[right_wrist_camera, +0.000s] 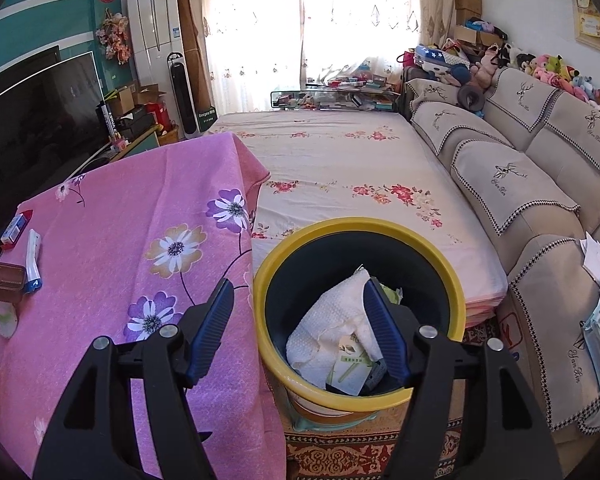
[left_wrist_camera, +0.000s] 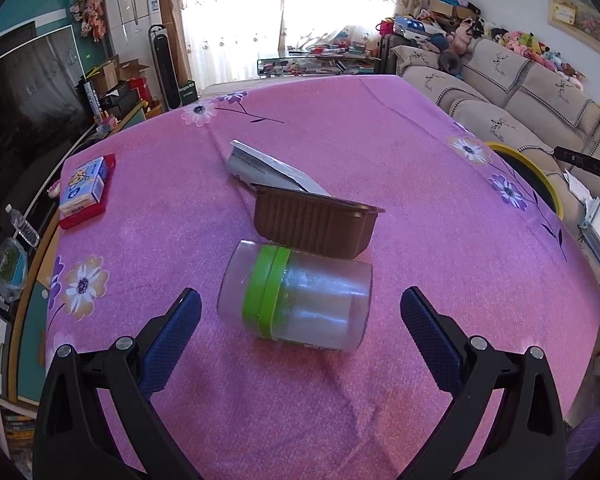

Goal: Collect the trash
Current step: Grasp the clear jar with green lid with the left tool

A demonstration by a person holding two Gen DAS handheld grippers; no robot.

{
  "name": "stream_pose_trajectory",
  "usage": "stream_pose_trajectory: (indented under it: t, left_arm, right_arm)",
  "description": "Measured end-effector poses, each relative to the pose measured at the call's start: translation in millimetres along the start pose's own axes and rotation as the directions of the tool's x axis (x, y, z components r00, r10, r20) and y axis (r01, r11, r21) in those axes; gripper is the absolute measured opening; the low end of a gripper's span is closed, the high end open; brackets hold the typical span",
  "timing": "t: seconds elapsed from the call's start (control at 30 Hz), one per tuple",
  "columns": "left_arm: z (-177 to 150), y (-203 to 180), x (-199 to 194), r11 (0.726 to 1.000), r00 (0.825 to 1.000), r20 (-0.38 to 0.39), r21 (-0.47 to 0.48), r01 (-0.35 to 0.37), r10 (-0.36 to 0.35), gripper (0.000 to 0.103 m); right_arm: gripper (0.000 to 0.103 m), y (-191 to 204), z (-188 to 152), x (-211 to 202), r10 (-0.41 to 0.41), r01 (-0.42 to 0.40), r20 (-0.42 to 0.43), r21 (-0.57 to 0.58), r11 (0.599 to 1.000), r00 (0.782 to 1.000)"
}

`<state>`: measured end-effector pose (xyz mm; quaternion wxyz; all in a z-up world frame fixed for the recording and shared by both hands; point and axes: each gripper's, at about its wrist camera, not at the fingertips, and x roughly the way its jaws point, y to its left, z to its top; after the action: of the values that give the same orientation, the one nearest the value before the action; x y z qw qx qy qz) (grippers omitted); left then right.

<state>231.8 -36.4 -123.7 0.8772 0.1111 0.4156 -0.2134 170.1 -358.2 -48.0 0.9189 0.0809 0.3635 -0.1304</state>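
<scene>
Right wrist view, right tongs (right_wrist_camera: pixel 300 304) agape, empty, hiding bin (right_wrist_camera: pixel 268 268) trash; left tongs (left_wrist_camera: pixel 300 312) agape.

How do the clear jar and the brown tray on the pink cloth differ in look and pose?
The clear jar is see-through with a green band; the brown tray is opaque with ribbed sides. The clear jar lies on its side, nearer the open left gripper; the brown tray sits behind it, tipped up against a white packet. Both look empty and rest on the pink cloth.
</scene>
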Motion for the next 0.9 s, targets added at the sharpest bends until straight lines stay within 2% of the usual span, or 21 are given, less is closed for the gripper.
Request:
stream_pose_trajectory:
  t: [0.33, 0.43, 0.5, 0.57, 0.9]
  left_arm:
    - [0, 1, 18, 1.000, 1.000, -0.023, 0.017, 0.021, -0.021, 0.097]
    - [1, 1, 22, 0.999, 0.999, -0.028, 0.018, 0.027, -0.026, 0.089]
    - [1, 2, 24, 0.999, 0.999, -0.034, 0.007, 0.035, -0.035, 0.078]
    - [1, 2, 26, 1.000, 0.999, -0.036, 0.003, 0.029, -0.029, 0.076]
    - [-21, 4, -1, 1.000, 0.999, -0.041, -0.018, 0.010, -0.011, 0.075]
  right_arm:
    - [0.064, 15, 1, 9, 0.016, -0.017, -0.025, -0.022, 1.000, 1.000]
    - [0.064, 19, 1, 9, 0.022, -0.023, -0.026, -0.024, 0.999, 0.999]
    - [0.064, 20, 0, 10, 0.024, -0.025, -0.030, -0.029, 0.999, 0.999]
    - [0.064, 21, -1, 10, 0.025, -0.026, -0.033, -0.031, 0.999, 0.999]
    - [0.064, 21, -8, -1, 0.040, -0.041, -0.017, -0.026, 0.999, 0.999]
